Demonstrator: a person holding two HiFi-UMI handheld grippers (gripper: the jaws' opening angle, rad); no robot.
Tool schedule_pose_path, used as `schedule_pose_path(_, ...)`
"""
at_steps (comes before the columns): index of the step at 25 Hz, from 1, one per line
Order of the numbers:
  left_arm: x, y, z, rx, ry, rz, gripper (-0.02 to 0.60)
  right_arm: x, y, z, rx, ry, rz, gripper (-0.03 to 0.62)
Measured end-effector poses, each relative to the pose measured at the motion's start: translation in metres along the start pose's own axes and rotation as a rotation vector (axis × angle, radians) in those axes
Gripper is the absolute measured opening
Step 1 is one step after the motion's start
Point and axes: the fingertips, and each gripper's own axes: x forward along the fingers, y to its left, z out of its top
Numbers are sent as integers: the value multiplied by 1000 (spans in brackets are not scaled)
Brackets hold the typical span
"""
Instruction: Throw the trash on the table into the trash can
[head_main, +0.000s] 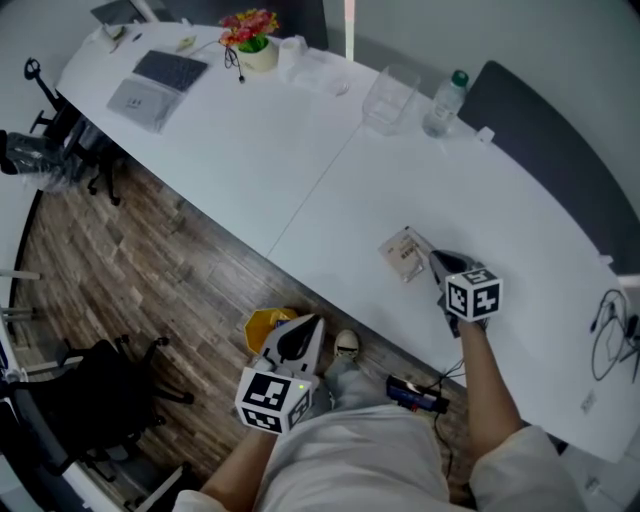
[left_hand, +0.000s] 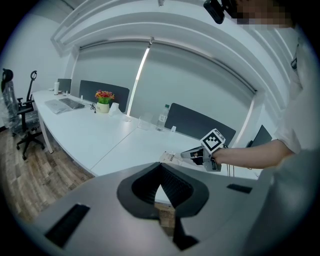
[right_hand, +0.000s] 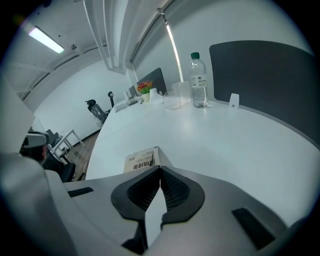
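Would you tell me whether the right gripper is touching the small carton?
Cannot tell: in the right gripper view the right gripper, shut, covers the carton at its near corner; the head view settles nothing.

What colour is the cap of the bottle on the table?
Green. The cap shows best in the right gripper view.

The carton (head_main: 404, 252) lies on the bench (head_main: 300, 160) near its front edge, just left of the right hand-held gripper (head_main: 434, 258). Behind it stands the bottle (head_main: 446, 100); the trash can (head_main: 260, 326) sits on the floor (head_main: 150, 290) in front.
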Motion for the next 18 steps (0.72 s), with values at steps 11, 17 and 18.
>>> schedule_pose_path(11,-21,5,7,-3,-48,26,0,-26,37,25,14,-88,83,34)
schedule_pose_path(17,-46,22,11,-35,-106,96,0,-32,80,39,-35,-98,174,34)
schedule_pose_path(18,-51,25,11,-41,-116,109,0,-32,89,42,-47,-99,190,34)
